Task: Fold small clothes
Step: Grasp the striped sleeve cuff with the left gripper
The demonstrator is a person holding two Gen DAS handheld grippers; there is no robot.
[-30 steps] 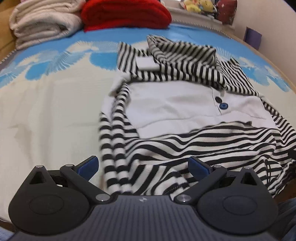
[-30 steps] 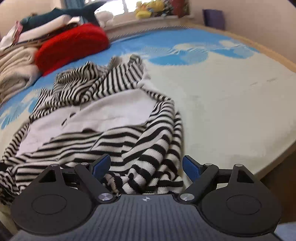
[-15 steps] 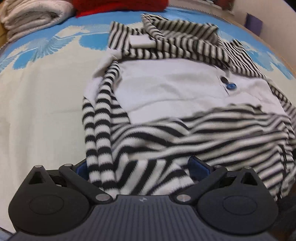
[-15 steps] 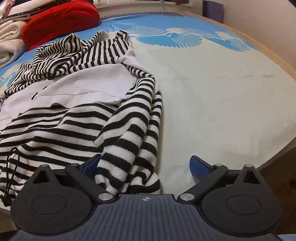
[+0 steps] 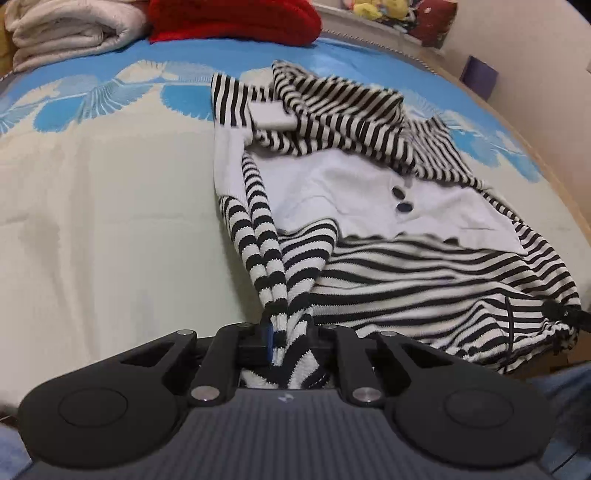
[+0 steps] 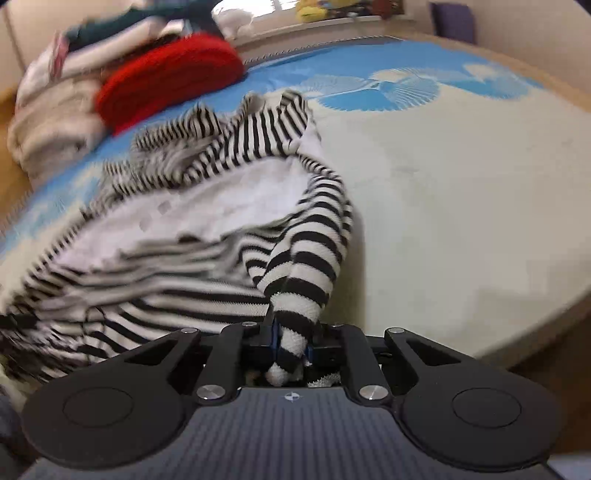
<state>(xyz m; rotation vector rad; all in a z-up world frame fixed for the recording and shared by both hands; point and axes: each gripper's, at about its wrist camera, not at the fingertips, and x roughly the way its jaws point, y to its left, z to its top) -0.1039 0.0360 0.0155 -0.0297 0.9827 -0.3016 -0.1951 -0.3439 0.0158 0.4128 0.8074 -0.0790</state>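
A small black-and-white striped top with a white chest panel and two dark buttons lies on the bed; it also shows in the right wrist view. My left gripper is shut on the top's near left striped edge and sleeve, bunched between the fingers. My right gripper is shut on the near right striped sleeve and hem, pulled up off the bed. The fabric hangs taut from both grips toward the garment's body.
The bed cover is cream with blue fan patterns. A red knit pile and folded beige blankets sit at the far edge. The bed's wooden edge runs near my right gripper. Soft toys stand on the sill.
Both grippers went from open over the hem to shut on the striped fabric at its two near corners, and the gripped cloth has risen from the bed.
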